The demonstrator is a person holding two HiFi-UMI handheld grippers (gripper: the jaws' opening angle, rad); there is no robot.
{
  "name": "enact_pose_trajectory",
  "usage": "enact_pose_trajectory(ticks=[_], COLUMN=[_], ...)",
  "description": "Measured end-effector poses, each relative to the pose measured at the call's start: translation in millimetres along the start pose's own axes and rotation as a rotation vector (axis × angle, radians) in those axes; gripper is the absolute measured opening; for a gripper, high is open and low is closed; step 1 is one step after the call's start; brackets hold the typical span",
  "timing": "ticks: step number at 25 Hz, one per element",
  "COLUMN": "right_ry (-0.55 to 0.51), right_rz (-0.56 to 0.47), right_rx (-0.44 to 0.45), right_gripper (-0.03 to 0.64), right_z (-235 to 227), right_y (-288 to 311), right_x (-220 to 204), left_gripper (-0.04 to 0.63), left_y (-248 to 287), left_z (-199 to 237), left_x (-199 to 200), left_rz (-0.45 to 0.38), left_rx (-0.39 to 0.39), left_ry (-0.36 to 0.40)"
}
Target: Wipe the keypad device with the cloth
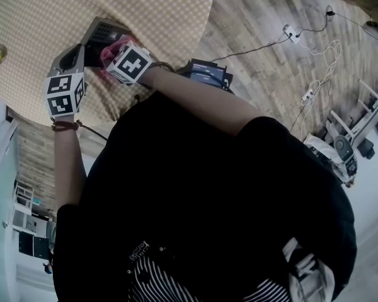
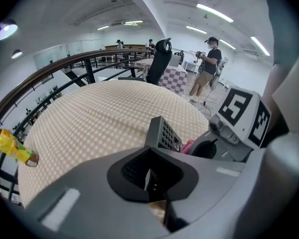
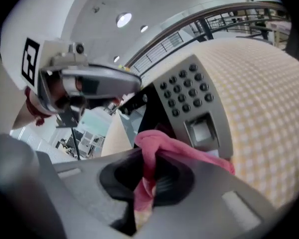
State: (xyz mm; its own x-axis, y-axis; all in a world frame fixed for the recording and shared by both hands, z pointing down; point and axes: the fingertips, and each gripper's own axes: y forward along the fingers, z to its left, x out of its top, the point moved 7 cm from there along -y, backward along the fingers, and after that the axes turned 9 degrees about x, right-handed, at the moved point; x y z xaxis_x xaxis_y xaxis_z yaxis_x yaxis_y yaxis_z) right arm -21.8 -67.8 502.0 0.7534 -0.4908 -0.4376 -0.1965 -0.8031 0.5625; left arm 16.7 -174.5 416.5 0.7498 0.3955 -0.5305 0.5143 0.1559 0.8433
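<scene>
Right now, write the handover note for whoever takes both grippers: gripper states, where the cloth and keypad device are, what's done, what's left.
Left gripper: jaws shut, apparently clamping an edge of the keypad device and holding it tilted up over the checked table.
Right gripper: shut on the pink cloth, which is bunched against the device's lower face, below the keys.
Done: cloth gripped and brought to the device. How much is wiped cannot be told.
Left: wipe the keys and the rest of the face.
</scene>
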Motion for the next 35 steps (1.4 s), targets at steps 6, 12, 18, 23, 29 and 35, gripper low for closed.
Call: enact_pose_trajectory(ticks=[6,12,18,23,29,35], right_ry=[0.014,0.010,0.094,0.144,0.023,-0.030], right_rz=[-0.248,-0.192,-0.030,0.065,-0.138,-0.217], right_rx=[0.006,0.024,-0.029,-0.101,-0.057,-0.001], right_gripper=[0.031,0.031,0.031,0.031,0.031,0.031], right_z=[23.5,15.8,-8.0,-22.5,9.0,10.2], right_y=[-19.2,-16.4,-2.9,0.6,-16.6,-25.8], right_x=[57.1,51.8,-9.3,-24.9,34.3,57.8], left_gripper=[-0.002,-0.003,-0.003,-0.003,-0.003,-0.003], left_y=[0.9,1.4,0.6,4.7,2.1,3.0], left_z=[0.2,2.0,-0.7,-0.2,-0.1,-3.7], left_x=[1.1,0.0,0.3,2.0,1.4,-2.3], left_rz=[-0.014,-0.014,-0.014,-0.017,-0.025,-0.062], left_rx=[-0.006,-0.006,-0.008,-0.004,-0.006,0.018], left_ry=[-0.021,-0.026,-0.006,-0.004,-0.002,-0.052])
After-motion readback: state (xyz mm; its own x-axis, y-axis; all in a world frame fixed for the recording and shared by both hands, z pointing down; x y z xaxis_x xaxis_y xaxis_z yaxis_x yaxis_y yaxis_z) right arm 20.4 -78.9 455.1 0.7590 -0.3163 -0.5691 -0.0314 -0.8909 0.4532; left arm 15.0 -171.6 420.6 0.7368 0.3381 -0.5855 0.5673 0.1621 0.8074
